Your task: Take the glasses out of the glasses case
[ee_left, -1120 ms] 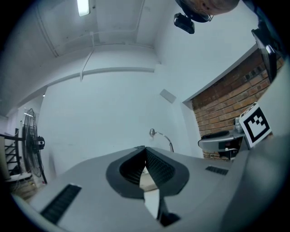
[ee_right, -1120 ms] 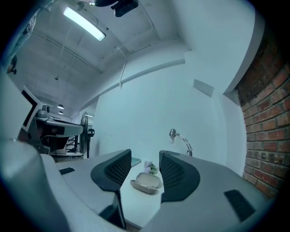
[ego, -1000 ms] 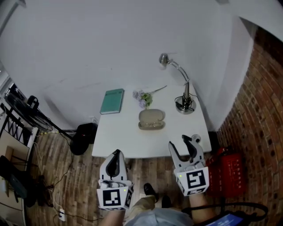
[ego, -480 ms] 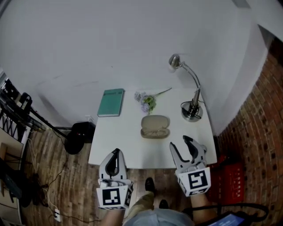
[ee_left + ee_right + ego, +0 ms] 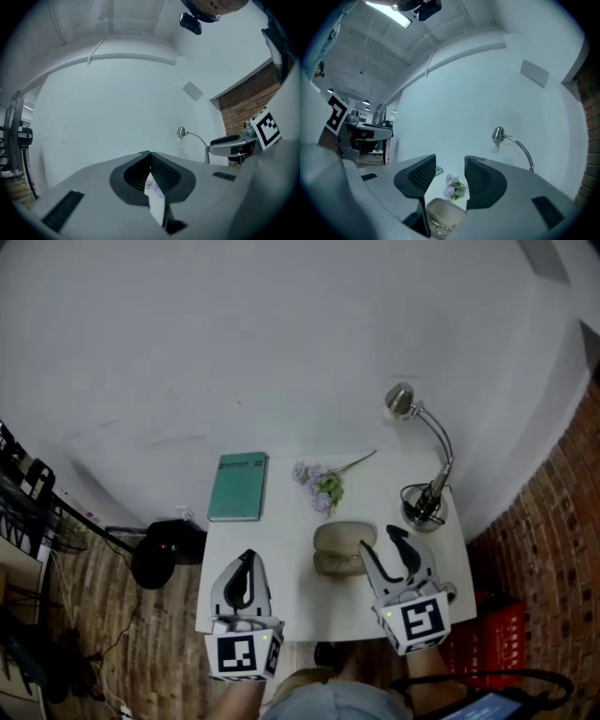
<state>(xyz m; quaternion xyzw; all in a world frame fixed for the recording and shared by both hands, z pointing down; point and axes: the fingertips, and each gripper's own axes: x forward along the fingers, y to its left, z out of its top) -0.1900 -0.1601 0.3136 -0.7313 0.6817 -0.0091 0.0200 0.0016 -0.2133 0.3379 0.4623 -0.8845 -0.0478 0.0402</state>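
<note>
Left gripper [image 5: 247,562]: jaws pressed together, empty.
Right gripper [image 5: 381,540]: jaws spread, empty.
Case [image 5: 339,540]: lay open, glasses [image 5: 437,228] inside, at 10 o'clock from Right gripper.

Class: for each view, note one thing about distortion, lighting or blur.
Head view: the wide-angle lens bends the room around the table, and the light is dim and even. Left gripper view: black circular vignette, and the left tool looms large. Right gripper view: a ceiling light glares top left, and the glasses case sits small at the bottom.
</note>
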